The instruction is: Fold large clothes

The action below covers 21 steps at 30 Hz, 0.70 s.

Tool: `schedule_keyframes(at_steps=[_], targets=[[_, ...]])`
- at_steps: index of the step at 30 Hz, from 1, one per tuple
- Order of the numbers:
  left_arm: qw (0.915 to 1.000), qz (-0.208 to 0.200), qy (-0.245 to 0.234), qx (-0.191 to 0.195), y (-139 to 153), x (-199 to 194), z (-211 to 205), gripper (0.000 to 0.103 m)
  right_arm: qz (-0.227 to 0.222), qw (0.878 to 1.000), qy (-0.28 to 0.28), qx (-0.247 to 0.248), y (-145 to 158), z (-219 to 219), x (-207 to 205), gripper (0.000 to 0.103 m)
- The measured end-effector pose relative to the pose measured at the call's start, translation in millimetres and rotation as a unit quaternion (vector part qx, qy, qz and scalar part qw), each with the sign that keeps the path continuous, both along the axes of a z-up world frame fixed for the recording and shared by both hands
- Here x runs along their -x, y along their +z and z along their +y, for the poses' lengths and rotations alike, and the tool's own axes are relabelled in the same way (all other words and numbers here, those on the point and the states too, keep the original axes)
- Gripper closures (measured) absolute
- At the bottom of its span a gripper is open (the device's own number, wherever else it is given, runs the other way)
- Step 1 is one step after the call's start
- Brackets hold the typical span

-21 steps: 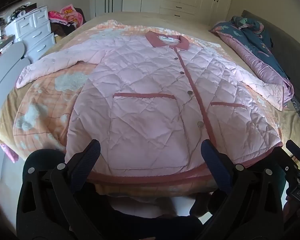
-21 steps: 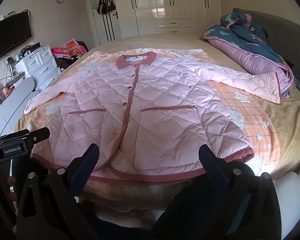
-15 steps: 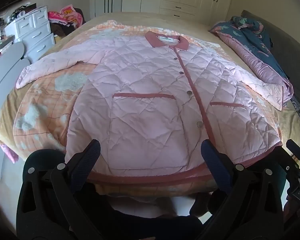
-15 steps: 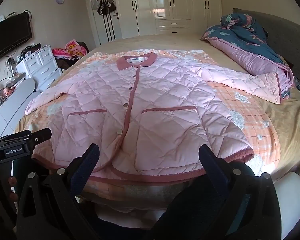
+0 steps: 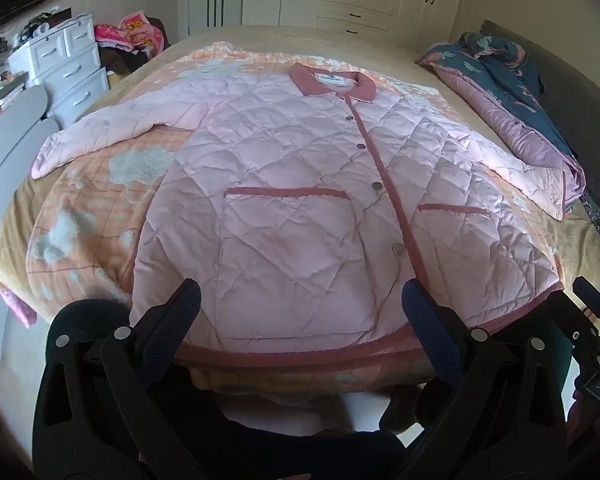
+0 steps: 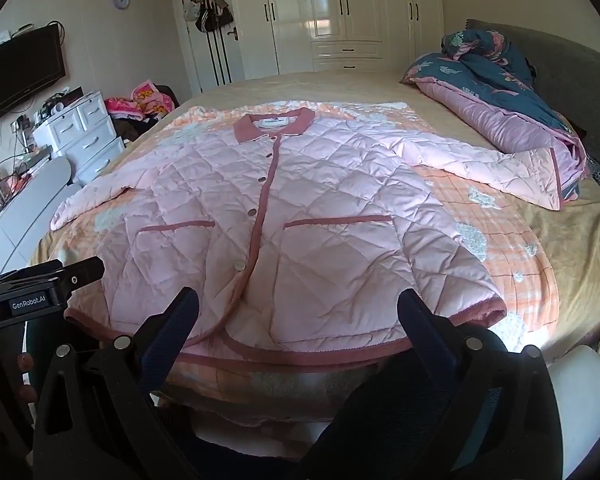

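Two grippers, both spread wide and empty.

Left wrist view: left gripper (image 5: 300, 308) hangs over the near bed (image 5: 380, 40) edge, nothing between its fingers (image 5: 180, 312). Jacket (image 5: 300, 200) lies flat, front up, buttoned, just ahead of the fingertips; its hem (image 5: 292, 354) runs across the gap between them. Collar (image 5: 332, 84) sits far ahead, one sleeve (image 5: 100, 136) well out past the left finger, the other past the right finger. Right gripper's tip shows at the right edge.

Right wrist view: right gripper (image 6: 298, 312) is equally splayed, holding nothing. Hem crosses between its fingers, hem corner (image 6: 492, 308) just beyond the right finger. Placket (image 6: 260, 216) runs ahead from near the left finger. Far sleeve ends near the quilt (image 6: 500, 120).

Handling, as a guess: quilted padding looks soft, light but bulky, with a smooth, maybe slippery shell. It likely springs back from creases. Best holds are probably the thick hem corners or sleeve cuffs, pinching both layers.
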<state>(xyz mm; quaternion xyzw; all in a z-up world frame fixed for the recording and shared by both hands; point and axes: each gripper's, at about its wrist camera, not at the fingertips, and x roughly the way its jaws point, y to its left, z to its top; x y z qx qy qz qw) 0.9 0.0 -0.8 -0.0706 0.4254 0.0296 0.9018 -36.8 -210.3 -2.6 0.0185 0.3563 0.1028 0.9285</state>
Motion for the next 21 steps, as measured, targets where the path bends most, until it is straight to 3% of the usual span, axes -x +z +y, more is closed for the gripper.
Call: schedule_keyframes(at_steps=[21], targets=[[1.0,0.0,-0.005,0.002,4.4,1.8,-8.3,0.009,0.0,1.0,0.003,0.004,-2.2,4.0,0.9,0.004]])
